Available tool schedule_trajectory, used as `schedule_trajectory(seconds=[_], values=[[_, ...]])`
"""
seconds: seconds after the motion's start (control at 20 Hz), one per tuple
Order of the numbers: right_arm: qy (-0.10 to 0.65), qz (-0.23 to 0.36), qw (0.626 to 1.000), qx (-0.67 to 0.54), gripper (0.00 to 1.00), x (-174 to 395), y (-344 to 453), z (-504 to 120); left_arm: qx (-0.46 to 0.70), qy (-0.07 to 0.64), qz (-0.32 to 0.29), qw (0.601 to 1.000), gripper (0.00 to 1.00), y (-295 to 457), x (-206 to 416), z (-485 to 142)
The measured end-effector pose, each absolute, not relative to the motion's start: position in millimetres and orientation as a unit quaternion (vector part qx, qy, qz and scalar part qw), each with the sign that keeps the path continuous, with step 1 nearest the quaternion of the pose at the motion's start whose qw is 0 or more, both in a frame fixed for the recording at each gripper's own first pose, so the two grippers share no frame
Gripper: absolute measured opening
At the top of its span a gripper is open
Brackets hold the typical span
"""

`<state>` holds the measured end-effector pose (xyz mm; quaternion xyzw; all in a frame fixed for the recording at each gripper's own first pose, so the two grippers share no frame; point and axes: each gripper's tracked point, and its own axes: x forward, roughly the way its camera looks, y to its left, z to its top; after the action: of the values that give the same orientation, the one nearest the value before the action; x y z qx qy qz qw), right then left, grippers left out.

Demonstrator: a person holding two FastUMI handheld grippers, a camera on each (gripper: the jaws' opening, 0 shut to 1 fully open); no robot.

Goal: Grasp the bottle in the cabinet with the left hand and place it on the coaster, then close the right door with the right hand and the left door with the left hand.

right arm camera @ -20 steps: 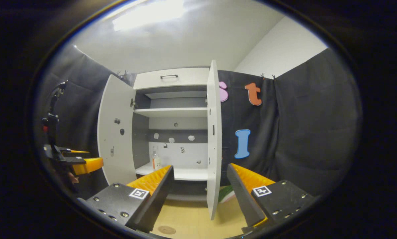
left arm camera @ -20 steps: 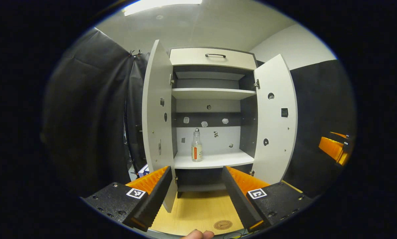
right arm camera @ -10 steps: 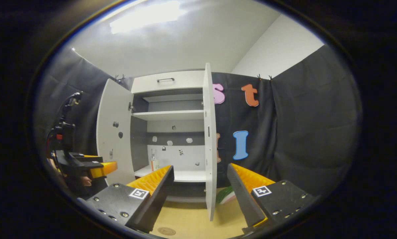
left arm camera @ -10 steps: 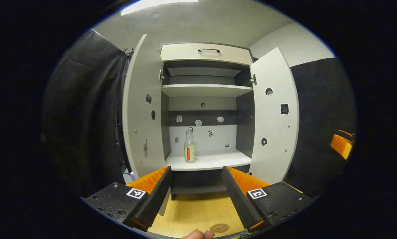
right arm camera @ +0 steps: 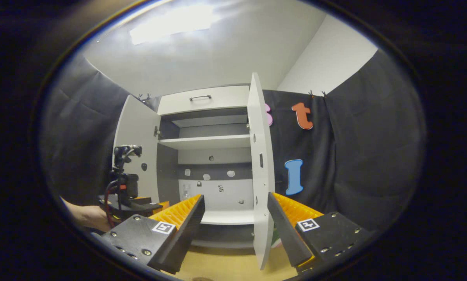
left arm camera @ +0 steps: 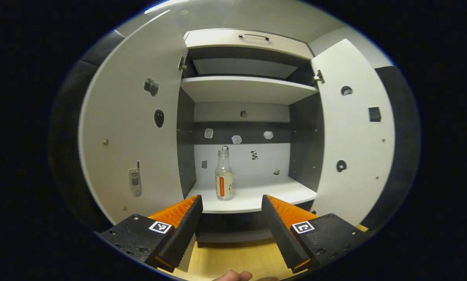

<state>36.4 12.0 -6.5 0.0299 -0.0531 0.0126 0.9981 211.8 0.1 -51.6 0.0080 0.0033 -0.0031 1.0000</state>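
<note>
Bottle (left arm camera: 224, 175) stands upright on the cabinet's lower shelf (left arm camera: 253, 195), ungripped. Left gripper (left arm camera: 229, 230) is spread apart, short of it; a skewed approach could topple it. Right gripper (right arm camera: 235, 230) is likewise apart.

- In the left gripper view the cabinet (left arm camera: 245, 89) now looks much larger and nearer than one second ago.
- The bottle (left arm camera: 224, 175) also looks bigger and stands just above the gap between the fingers.
- The coaster has gone out of this view.
- In the right gripper view the left gripper (right arm camera: 139, 205) has moved forward, toward the cabinet opening.
</note>
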Motion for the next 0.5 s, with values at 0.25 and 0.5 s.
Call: schedule_trajectory(seconds=[0.25,0.5], values=[[-0.051,0.011,0.998,0.017,1.00,51.5,27.7,-18.8,-0.007,0.002,0.003,1.000,0.96,15.0,312.9,-70.7],[-0.035,0.012,0.999,0.003,0.98,47.7,34.3,-31.0,-0.012,0.020,-0.003,1.000,0.96,9.4,384.2,-95.6]])
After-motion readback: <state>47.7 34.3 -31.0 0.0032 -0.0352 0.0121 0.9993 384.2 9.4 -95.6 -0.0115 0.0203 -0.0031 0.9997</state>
